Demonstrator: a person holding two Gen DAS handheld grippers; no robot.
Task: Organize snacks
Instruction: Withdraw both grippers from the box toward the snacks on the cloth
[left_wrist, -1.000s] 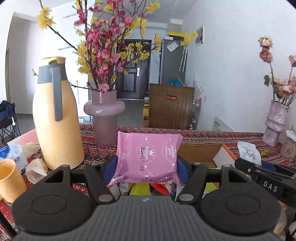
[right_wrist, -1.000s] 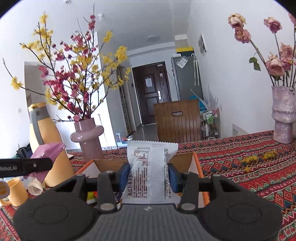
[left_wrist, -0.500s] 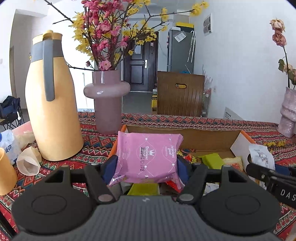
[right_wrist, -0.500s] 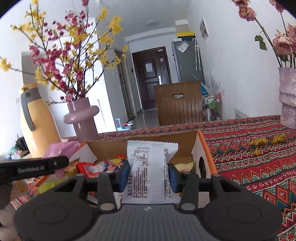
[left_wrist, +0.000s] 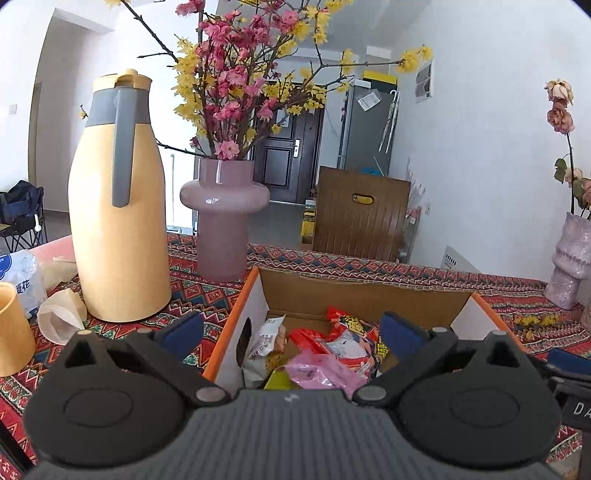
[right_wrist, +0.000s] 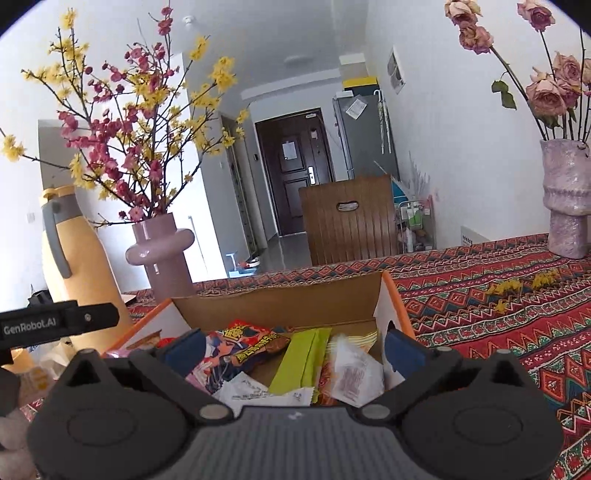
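Both grippers, the left gripper (left_wrist: 291, 332) and the right gripper (right_wrist: 293, 345), are matte black with ribbed grey bodies, round pivot discs, silver screws and blue finger pads (left_wrist: 400, 328); white "GenRobot.AI" lettering marks one.

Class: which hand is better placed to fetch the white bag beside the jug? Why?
Likely left: the left gripper and right gripper, fingers just opened and empty, hang over the box; the left is nearer the jug and bag.

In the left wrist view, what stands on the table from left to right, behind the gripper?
Yellow cup → white paper cone → tall yellow jug → pink vase with blossoms → open cardboard box of snack packets → pale vase of dried roses.
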